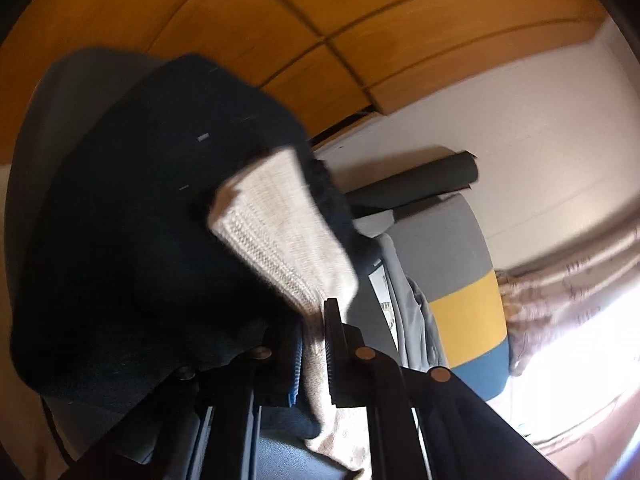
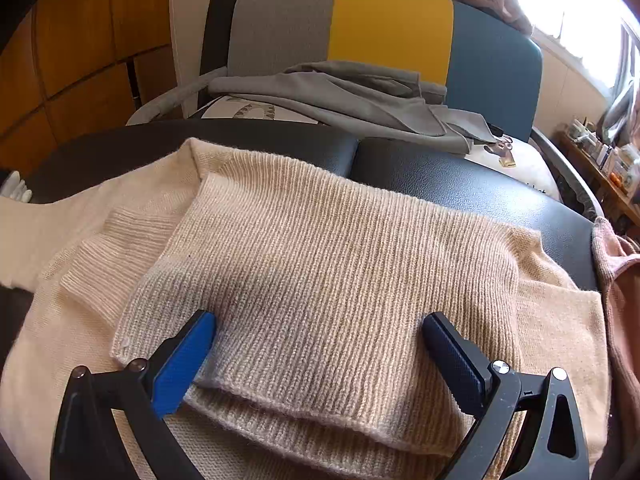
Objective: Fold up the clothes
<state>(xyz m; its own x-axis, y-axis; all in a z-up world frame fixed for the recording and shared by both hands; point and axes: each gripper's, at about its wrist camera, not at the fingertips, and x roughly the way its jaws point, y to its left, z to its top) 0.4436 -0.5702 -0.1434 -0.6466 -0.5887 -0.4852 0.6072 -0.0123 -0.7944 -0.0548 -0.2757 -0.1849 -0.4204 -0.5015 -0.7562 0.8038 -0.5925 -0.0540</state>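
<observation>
Grey-yellow-blue chair back, black padded surface, wooden cabinets, patterned curtain

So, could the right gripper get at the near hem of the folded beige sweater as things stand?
Probably yes. The right gripper is open, its fingers either side of the ribbed fold of the beige sweater, and nothing lies between them and the hem.
</observation>
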